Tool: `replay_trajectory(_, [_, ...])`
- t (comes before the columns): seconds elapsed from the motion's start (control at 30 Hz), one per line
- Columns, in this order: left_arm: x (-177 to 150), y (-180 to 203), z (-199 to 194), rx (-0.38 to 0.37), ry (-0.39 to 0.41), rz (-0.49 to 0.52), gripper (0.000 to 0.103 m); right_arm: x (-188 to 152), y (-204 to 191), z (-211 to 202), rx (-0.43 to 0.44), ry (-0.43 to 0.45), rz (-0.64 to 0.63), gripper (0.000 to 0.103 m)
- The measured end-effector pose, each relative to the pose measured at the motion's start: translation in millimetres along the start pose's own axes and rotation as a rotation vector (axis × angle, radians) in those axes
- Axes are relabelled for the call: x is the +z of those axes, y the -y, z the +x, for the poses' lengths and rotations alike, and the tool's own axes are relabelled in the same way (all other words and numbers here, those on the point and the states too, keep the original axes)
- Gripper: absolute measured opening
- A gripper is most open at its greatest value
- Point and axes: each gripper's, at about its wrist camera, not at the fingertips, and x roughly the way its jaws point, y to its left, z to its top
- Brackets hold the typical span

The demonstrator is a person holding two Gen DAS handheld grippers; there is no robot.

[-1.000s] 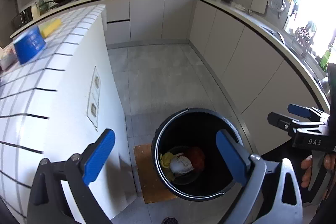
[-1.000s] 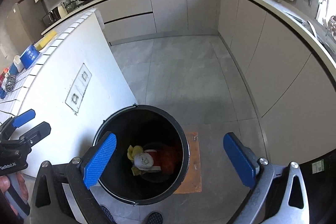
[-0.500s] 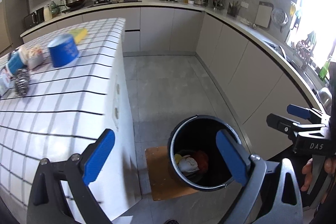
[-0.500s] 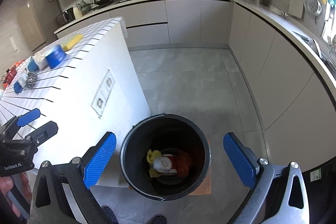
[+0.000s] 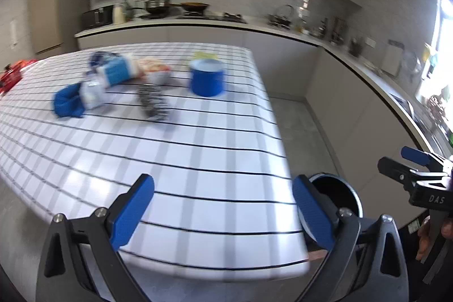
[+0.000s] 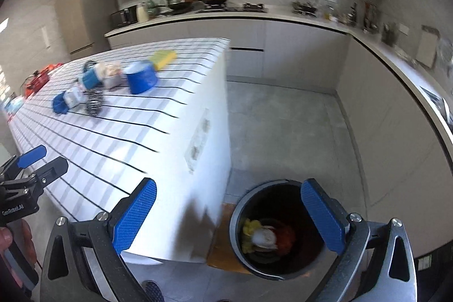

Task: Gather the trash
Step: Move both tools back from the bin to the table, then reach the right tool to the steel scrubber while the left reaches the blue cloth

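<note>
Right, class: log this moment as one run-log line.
phase: reaching for table trash | left gripper: open, empty | right gripper: open, empty | bin: floor, holds trash | blue cup: on table

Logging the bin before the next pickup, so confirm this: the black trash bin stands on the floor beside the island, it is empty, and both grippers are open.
One thing is wrong: the black trash bin is not empty. The right wrist view shows yellow, white and red trash at its bottom. The rest holds: it stands on the floor beside the island, and the left gripper and right gripper are both open.
</note>
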Motion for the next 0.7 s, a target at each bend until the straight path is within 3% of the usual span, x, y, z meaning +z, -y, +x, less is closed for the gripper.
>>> replay_trajectory(0.43, [-3.2,-131.3,-25.3,0.118,0.039,-0.087,0.099,36.5,-135.7,21.4,0.112,0.036,-0.092,0.103])
replay_trajectory(0.7, [0.2,-194.1,-13.1,0.101,0.026,-0.1,0.099,51.7,-195.8,47.3,0.147,0.031,-0.092,0.103])
